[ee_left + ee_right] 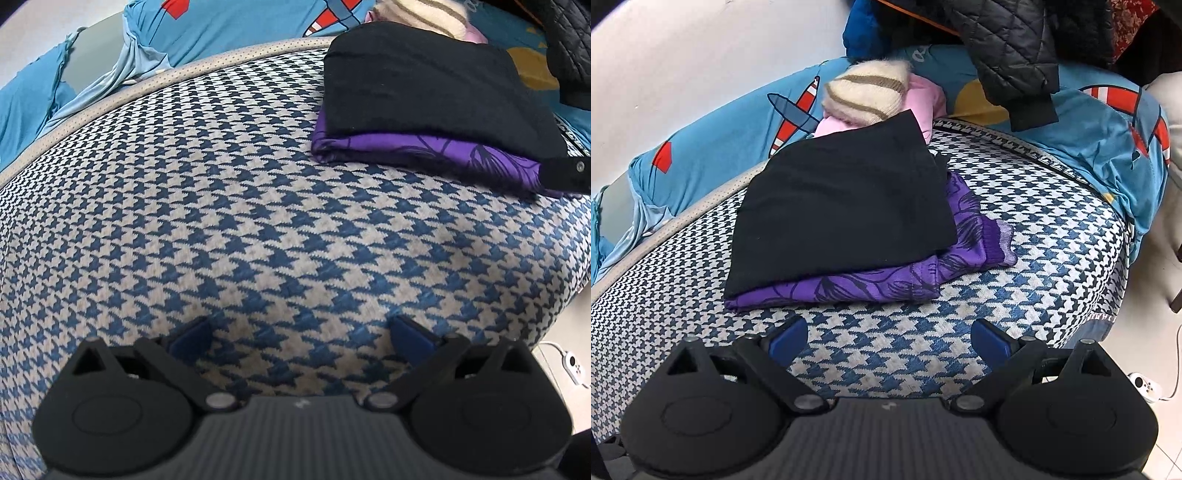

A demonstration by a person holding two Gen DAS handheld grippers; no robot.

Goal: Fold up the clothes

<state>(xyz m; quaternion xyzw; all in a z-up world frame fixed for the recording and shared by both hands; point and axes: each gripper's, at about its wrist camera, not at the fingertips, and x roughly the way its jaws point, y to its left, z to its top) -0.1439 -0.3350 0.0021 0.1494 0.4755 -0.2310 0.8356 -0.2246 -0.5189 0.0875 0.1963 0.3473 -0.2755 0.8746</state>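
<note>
Clothes lie folded in a small stack: in the left wrist view a black garment [436,92] sits on a purple patterned garment [424,155] near the far right edge of the houndstooth cushion [229,206], with the left gripper [301,334] spread wide and empty over bare fabric; a black tip of the other gripper [569,173] shows beside the stack. In the right wrist view the same stack, black garment [842,199] over purple [886,280], lies just ahead of the right gripper [890,334], whose fingers are spread apart holding nothing. Behind it rest a pink garment [923,99], a fuzzy striped hat [868,92] and a black quilted jacket [1008,48] on blue bedding [1108,147].
</note>
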